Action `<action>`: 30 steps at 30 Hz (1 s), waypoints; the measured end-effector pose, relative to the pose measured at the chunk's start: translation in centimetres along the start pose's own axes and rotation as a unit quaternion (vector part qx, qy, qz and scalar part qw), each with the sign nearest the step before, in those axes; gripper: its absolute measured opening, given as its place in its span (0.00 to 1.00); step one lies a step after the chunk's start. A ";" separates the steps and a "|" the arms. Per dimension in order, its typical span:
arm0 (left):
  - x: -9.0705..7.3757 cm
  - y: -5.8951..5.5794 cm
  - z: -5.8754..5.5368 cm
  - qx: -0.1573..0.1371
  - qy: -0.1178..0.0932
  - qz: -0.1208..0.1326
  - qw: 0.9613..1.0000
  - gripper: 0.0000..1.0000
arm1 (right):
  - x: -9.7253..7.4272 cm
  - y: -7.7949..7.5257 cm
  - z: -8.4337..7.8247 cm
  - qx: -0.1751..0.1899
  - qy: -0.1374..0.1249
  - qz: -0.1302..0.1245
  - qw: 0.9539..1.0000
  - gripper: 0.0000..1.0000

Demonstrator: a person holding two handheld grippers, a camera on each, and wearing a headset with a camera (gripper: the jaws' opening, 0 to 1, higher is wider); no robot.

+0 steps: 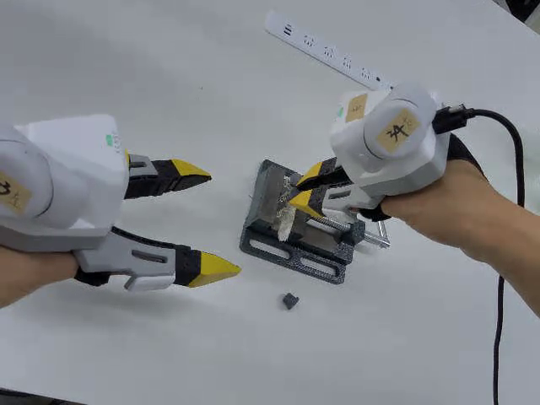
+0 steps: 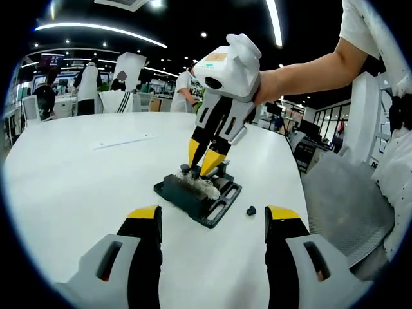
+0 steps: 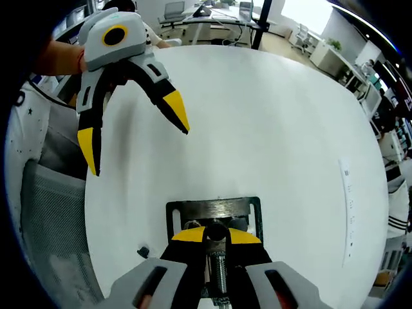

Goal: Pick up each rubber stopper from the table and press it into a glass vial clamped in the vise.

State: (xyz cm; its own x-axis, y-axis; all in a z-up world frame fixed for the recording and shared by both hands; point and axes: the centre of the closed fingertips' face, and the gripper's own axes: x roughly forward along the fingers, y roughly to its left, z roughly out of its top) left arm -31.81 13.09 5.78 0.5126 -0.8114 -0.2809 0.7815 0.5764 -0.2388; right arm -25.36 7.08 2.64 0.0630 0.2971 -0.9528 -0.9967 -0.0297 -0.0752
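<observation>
Jaws of the right gripper (image 1: pixel 297 190) pinch 1 stopper (image 3: pixel 215 230) directly over the vial (image 1: pixel 285 221); left gripper (image 1: pixel 224 223), jaws apart, is nearer the loose stopper (image 1: pixel 290 300).

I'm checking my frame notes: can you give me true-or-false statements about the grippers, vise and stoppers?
The left gripper has its jaws wide open. True.
The loose stopper lies inside the vise. False: it lies on the table beside the vise.
The right gripper grips a second stopper over the vise. True.
The left gripper holds a stopper. False: nothing sits between its jaws.
</observation>
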 end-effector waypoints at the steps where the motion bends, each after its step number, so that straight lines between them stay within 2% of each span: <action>1: 0.0 0.0 0.0 0.000 0.001 0.000 1.000 0.64 | 0.0 0.1 0.0 -0.002 0.001 -0.001 1.000 0.06; 12: 0.2 -0.3 -0.1 -0.001 0.001 -0.003 1.000 0.63 | 0.1 -0.1 -0.1 -0.024 0.016 -0.012 1.000 0.06; 16: 0.2 -0.3 0.0 -0.001 0.000 -0.005 1.000 0.63 | 0.2 -0.1 -0.1 -0.012 0.011 -0.010 1.000 0.06; 24: 0.4 -0.4 0.0 -0.001 0.000 -0.007 1.000 0.62 | 0.3 0.0 -0.1 -0.008 0.020 -0.010 1.000 0.05; 30: 0.7 -0.6 0.2 0.002 0.001 -0.011 1.000 0.62 | 0.3 0.1 0.0 -0.019 0.031 -0.016 0.999 0.04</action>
State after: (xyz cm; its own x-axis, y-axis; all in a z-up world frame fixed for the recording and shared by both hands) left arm -31.86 12.20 5.92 0.4941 -0.8243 -0.2764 0.7943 0.5573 -0.2421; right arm -25.41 7.15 2.34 0.0995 0.2392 -0.9659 -0.9916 -0.0570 -0.1163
